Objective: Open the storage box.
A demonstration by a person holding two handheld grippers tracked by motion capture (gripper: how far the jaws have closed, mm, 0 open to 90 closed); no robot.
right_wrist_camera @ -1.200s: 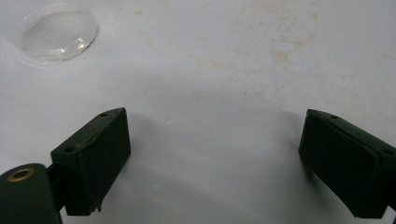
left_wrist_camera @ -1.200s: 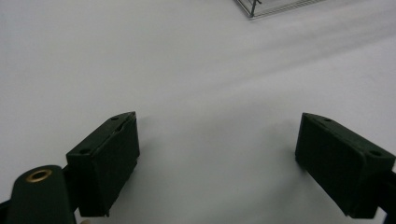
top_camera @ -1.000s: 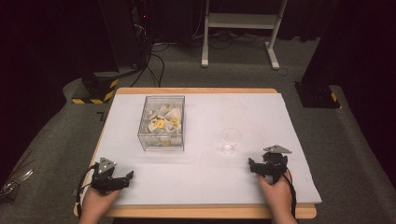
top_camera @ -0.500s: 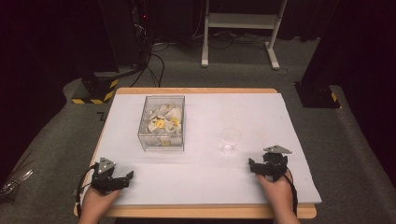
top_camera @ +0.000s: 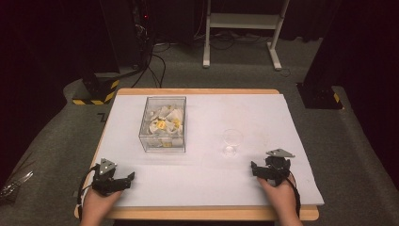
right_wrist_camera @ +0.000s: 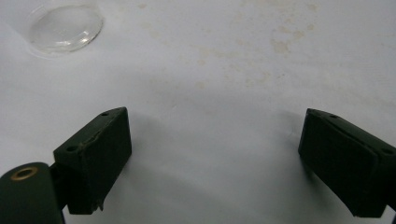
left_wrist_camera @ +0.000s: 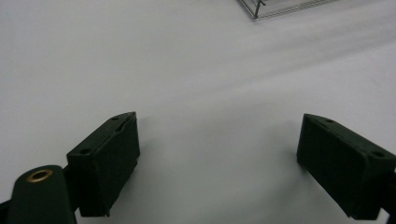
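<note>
Item: left gripper (top_camera: 123,180). Rests on the white table cover (top_camera: 202,183) at the near left edge, held in the person's left hand (top_camera: 96,207). Jaws spread wide, nothing between them; the left gripper view shows bare cover between the two black pads (left_wrist_camera: 109,161).

Item: right gripper (top_camera: 258,168). Rests at the near right, held in the person's right hand (top_camera: 278,195). Jaws likewise wide apart and empty, bare stained cover between them in the right gripper view.

Item: clear box (top_camera: 163,124). Stands left of centre, farther than the left gripper and well apart from it. Open top, holds a heap of pale and yellow pieces (top_camera: 164,125); what they are cannot be told.

Item: clear glass (top_camera: 232,141). Stands upright right of centre, near the right gripper, just beyond it and to its left. Its rim shows at the upper left of the right gripper view (right_wrist_camera: 65,27). Appears empty.

Risks, as judged:
- The glass is light-looking and transparent, so its edge is hard to read; a reach from the right could clip the rim and tip or skate it across the smooth cover.
- Wide jaws entering the box could strike its wall and shove the box.
- The pieces look loose and heaped; a pinch may catch several, or one may drop short of the glass.
- Trailing cables could drag across the cover.
</note>
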